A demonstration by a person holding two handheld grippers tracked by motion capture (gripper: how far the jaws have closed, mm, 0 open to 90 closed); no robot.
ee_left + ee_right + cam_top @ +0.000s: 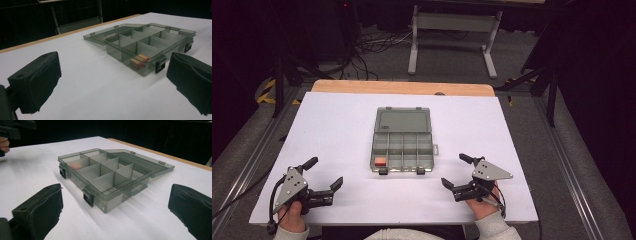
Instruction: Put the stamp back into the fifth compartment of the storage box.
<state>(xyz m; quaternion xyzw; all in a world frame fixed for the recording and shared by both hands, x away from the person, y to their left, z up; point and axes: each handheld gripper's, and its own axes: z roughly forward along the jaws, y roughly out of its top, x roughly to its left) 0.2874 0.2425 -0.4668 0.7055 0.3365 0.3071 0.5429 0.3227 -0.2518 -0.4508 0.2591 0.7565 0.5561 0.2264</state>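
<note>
Mid-table, open organizer box (pixel 403 140), left claw (pixel 325 173) and right claw (pixel 455 171) wide, well apart

So the compartment box (pixel 403 148) sat ahead of both claws, roughly between them and well apart from each. From the left gripper (pixel 324 175) it was forward and off to the right; from the right gripper (pixel 457 171) it was forward and to the left. Its lid (pixel 402 120) lay flat on the table (pixel 337 125) behind the tray, on the side away from the claws. The 2 latches (pixel 383 171) sat on the wall facing the claws. The small block (pixel 380 161) was in the front corner compartment, the one nearest the left claw and farthest across from the right one.
</note>
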